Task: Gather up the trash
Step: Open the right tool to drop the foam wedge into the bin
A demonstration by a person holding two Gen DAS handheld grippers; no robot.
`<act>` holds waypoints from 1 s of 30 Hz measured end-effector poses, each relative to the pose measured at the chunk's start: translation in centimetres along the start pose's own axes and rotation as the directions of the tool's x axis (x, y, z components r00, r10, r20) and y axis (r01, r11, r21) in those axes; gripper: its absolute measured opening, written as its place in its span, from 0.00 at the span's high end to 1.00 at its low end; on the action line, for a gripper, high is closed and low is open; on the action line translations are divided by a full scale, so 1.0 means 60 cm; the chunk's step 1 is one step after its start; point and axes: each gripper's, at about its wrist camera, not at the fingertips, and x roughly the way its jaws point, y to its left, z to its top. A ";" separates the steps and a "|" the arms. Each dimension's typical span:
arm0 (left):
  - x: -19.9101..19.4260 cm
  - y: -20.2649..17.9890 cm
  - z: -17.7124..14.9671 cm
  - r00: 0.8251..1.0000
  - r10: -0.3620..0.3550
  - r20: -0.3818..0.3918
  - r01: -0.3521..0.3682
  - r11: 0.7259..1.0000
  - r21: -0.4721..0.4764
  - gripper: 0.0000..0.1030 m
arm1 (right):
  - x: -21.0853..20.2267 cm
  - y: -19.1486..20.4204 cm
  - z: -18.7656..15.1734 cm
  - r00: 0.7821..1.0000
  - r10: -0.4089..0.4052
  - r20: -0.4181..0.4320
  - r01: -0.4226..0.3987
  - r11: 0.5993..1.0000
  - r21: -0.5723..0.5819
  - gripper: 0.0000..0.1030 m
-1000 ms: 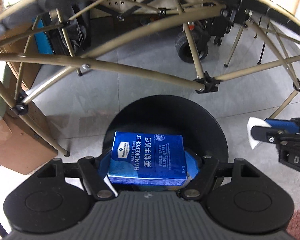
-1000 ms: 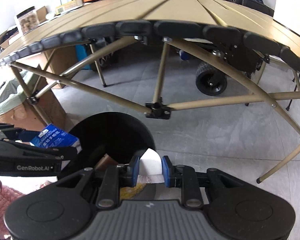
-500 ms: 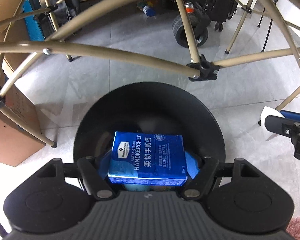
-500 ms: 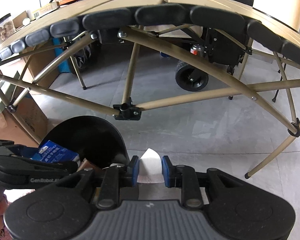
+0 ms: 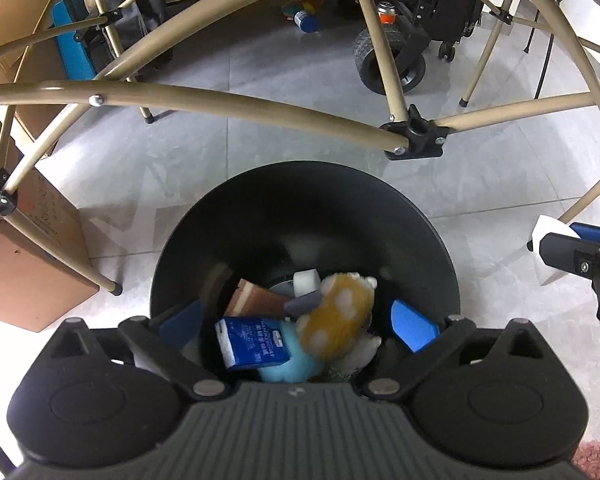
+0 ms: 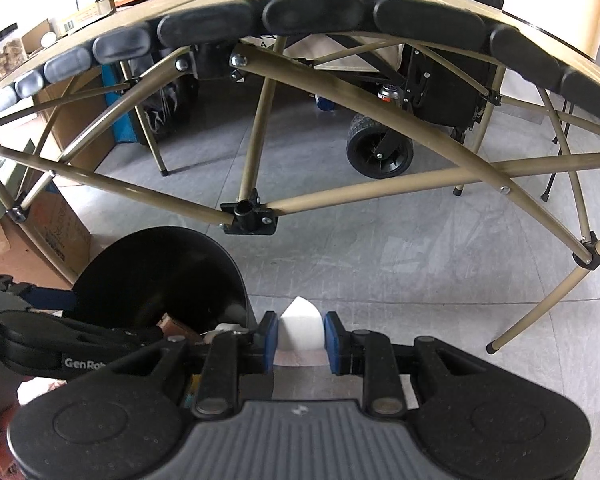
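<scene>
The left tool (image 5: pixel 296 326) had just sprung wide, blue tissue packet (image 5: pixel 254 343) lying in the round black bin (image 5: pixel 300 208), while the right tool (image 6: pixel 300 338) pinched a white paper scrap (image 6: pixel 302 326).

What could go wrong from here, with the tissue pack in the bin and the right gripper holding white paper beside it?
1. The right gripper pinches the white paper over floor tiles, beside the black bin, not above it; released here, it would likely miss.
2. The left gripper, its jaws just opened and empty, hangs over the bin mouth, so the right could bump it moving across.
3. The blue tissue pack lies atop other rubbish; light paper may slide.
</scene>
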 end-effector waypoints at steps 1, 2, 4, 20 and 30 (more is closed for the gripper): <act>-0.002 0.001 0.000 1.000 0.005 0.004 -0.005 1.000 0.000 0.00 | 0.001 0.001 0.001 1.000 0.002 0.000 -0.002 1.000 0.000 0.77; -0.005 0.005 -0.001 1.000 0.012 0.011 -0.012 1.000 -0.001 0.00 | 0.001 0.003 0.002 1.000 0.005 0.000 -0.005 1.000 0.000 0.77; -0.015 0.015 -0.003 0.999 0.030 0.027 -0.030 1.000 -0.003 0.00 | 0.001 0.009 0.004 1.000 0.015 0.000 -0.015 1.000 -0.007 0.77; -0.134 0.160 -0.010 0.969 0.198 0.146 -0.161 0.960 -0.228 0.00 | 0.049 0.139 0.022 0.985 0.152 -0.082 -0.160 0.983 -0.093 0.73; -0.155 0.171 -0.009 0.973 0.157 0.168 -0.114 0.964 -0.241 0.00 | 0.069 0.172 0.021 0.981 0.158 -0.111 -0.171 0.979 -0.112 0.24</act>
